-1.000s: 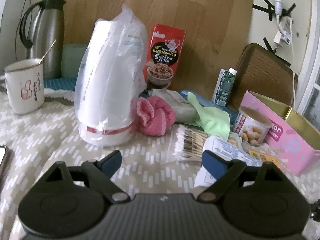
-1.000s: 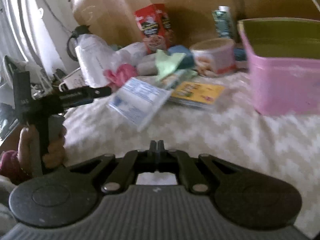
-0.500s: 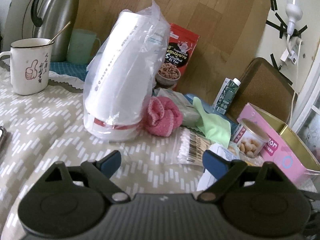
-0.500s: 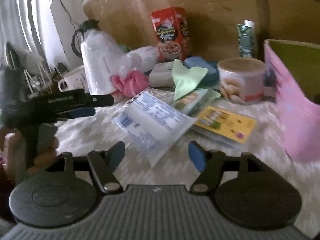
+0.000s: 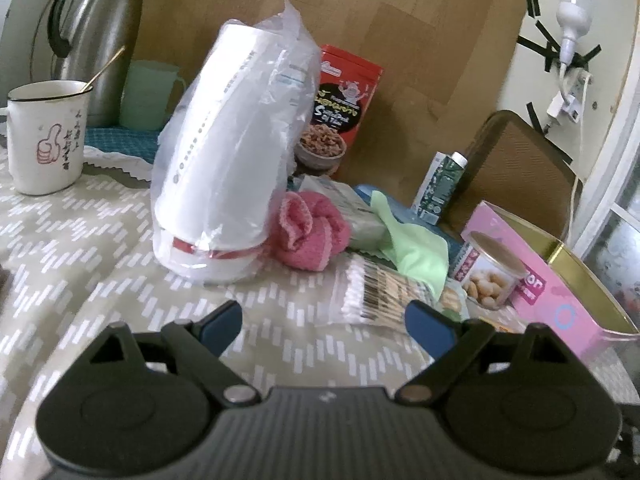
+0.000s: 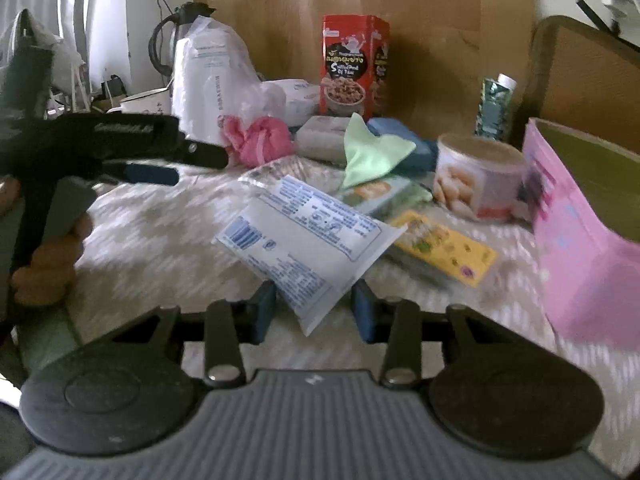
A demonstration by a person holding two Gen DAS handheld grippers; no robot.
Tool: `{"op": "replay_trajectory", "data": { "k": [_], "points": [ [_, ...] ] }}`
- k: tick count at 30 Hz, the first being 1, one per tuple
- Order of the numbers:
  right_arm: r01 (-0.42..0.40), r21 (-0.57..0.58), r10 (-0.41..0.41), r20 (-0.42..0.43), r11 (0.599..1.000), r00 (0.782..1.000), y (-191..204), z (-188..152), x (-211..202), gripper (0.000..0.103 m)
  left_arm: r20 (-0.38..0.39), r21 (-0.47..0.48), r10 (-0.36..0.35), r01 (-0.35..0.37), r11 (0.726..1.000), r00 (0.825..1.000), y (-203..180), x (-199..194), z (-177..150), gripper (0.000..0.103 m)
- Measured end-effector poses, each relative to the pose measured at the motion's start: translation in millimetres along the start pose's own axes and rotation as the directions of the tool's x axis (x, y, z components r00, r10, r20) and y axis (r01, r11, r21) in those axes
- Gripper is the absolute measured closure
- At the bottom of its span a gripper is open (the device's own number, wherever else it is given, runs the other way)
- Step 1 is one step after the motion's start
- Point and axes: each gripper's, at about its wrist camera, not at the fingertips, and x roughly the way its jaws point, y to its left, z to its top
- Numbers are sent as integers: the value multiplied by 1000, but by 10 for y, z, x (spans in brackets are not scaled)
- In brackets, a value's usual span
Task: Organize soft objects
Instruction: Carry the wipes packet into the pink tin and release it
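Note:
A white-and-blue soft packet [image 6: 304, 236] lies on the patterned tablecloth [image 5: 100, 248]. Its near corner sits between the jaws of my right gripper [image 6: 314, 312], which are closing; the pads stand beside the corner without squeezing it. A pink rolled cloth [image 5: 308, 236] [image 6: 258, 140] rests against a plastic bag of white cups [image 5: 228, 160]. Beside it a green cloth [image 5: 416, 252] [image 6: 372, 152] drapes over a grey tissue pack [image 6: 324, 140]. My left gripper [image 5: 324, 324] [image 6: 160, 164] hovers open and holds nothing, short of the pink cloth and a cotton-swab pack [image 5: 380, 292].
An open pink tin [image 5: 560, 292] [image 6: 580, 240] stands at the right, a nut can [image 6: 476, 176] next to it. A yellow packet [image 6: 444, 244] lies under the white one. A red box [image 5: 340, 108], mug [image 5: 44, 136], thermos [image 5: 100, 40] and small carton [image 5: 440, 184] line the back.
My right gripper went from shut to wide open, then narrowed, and moved forward until the packet's corner lay between its jaws. The left gripper stayed open and rolled slightly.

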Motion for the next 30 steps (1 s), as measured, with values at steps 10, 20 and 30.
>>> {"op": "replay_trajectory", "data": {
  "k": [10, 20, 30],
  "points": [
    [19, 57, -20, 16, 998, 1000, -34, -223, -336, 56, -104, 5, -124, 126, 992, 987, -185, -39, -56, 11],
    [1, -2, -1, 38, 1000, 999, -12, -221, -266, 61, -283, 187, -181, 239, 953, 942, -954, 126, -349, 45],
    [83, 68, -95, 189, 994, 977, -320, -138, -608, 80, -210, 269, -229, 282, 921, 950, -1547, 64, -25, 46]
  ]
}}
